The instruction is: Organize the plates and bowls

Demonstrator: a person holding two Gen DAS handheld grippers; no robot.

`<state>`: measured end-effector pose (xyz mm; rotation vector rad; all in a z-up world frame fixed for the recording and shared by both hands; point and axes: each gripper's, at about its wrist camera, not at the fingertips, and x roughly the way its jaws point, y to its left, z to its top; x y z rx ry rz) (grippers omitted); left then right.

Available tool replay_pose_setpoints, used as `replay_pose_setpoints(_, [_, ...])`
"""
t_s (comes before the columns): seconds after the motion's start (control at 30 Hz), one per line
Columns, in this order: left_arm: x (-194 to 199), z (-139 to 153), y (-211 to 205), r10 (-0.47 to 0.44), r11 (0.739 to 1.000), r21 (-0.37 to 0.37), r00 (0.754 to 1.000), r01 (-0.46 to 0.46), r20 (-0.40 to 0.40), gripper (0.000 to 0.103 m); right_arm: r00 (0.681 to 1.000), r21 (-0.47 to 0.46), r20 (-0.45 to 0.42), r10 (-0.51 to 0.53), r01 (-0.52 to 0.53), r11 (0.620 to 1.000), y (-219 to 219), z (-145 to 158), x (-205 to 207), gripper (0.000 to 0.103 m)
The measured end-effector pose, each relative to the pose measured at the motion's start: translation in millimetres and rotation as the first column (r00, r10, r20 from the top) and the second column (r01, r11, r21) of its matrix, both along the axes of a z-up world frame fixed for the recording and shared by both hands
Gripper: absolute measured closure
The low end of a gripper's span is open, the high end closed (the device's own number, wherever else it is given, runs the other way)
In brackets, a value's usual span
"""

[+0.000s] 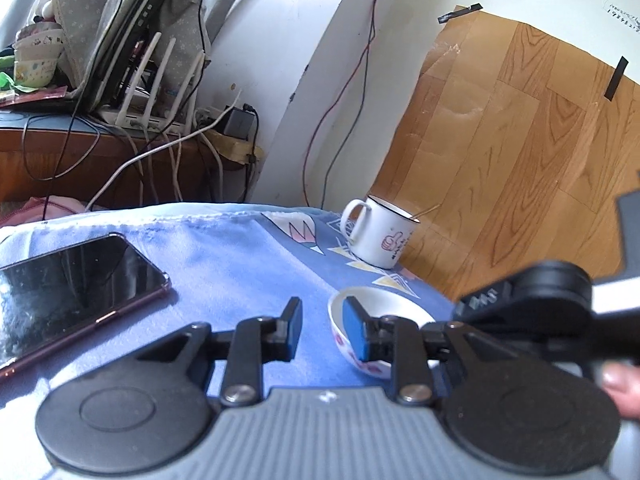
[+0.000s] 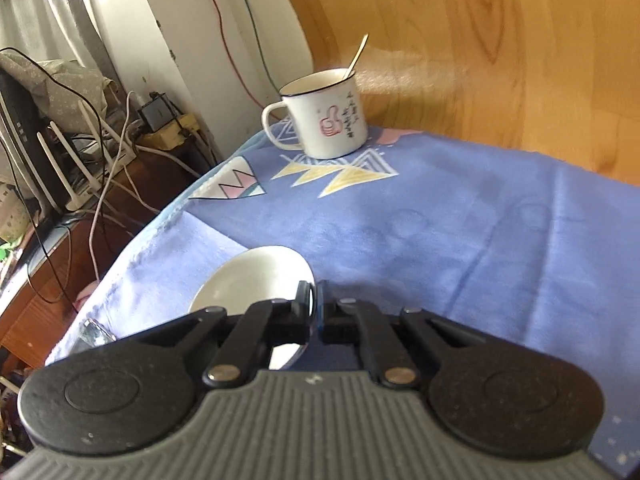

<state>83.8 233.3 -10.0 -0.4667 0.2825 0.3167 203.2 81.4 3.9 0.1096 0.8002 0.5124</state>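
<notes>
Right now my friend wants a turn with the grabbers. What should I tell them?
Right gripper: shut on the rim of the white bowl, which sits tilted on the blue cloth.
Left gripper: open and empty, just left of that bowl, not touching it.
Mug with a spoon in it stands at the far edge of the cloth; a phone lies on the left.
Done: the bowl is gripped, nothing more that shows.
Left: carry the bowl where it belongs. No plates or stack are in view, so look around first.
</notes>
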Motion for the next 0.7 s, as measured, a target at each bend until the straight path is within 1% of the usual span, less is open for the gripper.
replay_pose_setpoints(0.07, [4.1,-0.5,0.7,-0.055,0.998,-0.018,0.998,0.054,-0.014,0.079,1.0,0.003,0.002,-0.016,0.016,1.0,-14.1,1.3,-7.9,0.098])
replay_pose_setpoints(0.13, [10.9,-1.4,2.8,-0.133,0.99,-0.056,0.99,0.13,-0.039,0.079,0.999,0.008,0.003,-0.037,0.037,0.999,-27.4,1.6,-14.7,0.098])
replay_pose_setpoints(0.17, [15.8,-2.0,4.7,-0.189,0.979,-0.086,0.981,0.184,-0.054,0.079,0.999,0.01,0.005,-0.046,0.046,0.999,-33.7,1.2,-18.4,0.098])
replay_pose_setpoints(0.2, [22.0,-3.3,7.9,-0.258,0.96,-0.135,0.964,0.248,-0.066,0.079,0.999,0.009,0.007,-0.052,0.052,0.999,-39.0,0.3,-21.9,0.098])
replay_pose_setpoints(0.27, [31.1,-5.6,11.9,-0.331,0.929,-0.206,0.94,0.308,-0.087,0.079,0.998,0.008,0.011,-0.057,0.057,0.998,-44.2,-1.6,-26.0,0.098])
replay_pose_setpoints(0.33, [42.0,-7.7,10.5,-0.388,0.904,-0.247,0.913,0.349,-0.128,0.079,0.998,0.01,0.014,-0.062,0.062,0.998,-46.2,-3.1,-27.5,0.097])
replay_pose_setpoints(0.37, [46.3,-9.3,9.9,-0.407,0.894,-0.269,0.901,0.36,-0.149,0.081,0.998,0.019,0.013,-0.064,0.063,0.998,-46.8,-3.6,-27.8,0.097])
replay_pose_setpoints(0.4, [47.7,-10.4,9.4,-0.415,0.888,-0.28,0.897,0.364,-0.151,0.084,0.998,0.027,0.014,-0.064,0.064,0.998,-47.2,-3.4,-28.2,0.098])
replay_pose_setpoints(0.53, [47.9,-7.8,7.8,-0.39,0.899,-0.294,0.9,0.326,-0.194,0.092,0.997,0.024,0.041,-0.057,0.056,0.998,-44.7,1.3,-37.5,0.097])
replay_pose_setpoints(0.57, [48.3,-6.8,6.2,-0.388,0.9,-0.295,0.899,0.322,-0.202,0.092,0.997,0.018,0.054,-0.059,0.058,0.998,-45.7,2.3,-42.2,0.097])
replay_pose_setpoints(0.63, [48.2,-4.3,1.8,-0.4,0.891,-0.314,0.893,0.327,-0.205,0.092,0.994,0.007,0.079,-0.074,0.074,0.997,-50.4,4.5,-49.6,0.098])
replay_pose_setpoints(0.7, [45.9,-0.1,-8.8,-0.416,0.888,-0.303,0.885,0.346,-0.21,0.092,0.991,0.02,0.087,-0.104,0.102,0.995,-61.4,6.8,-56.7,0.097])
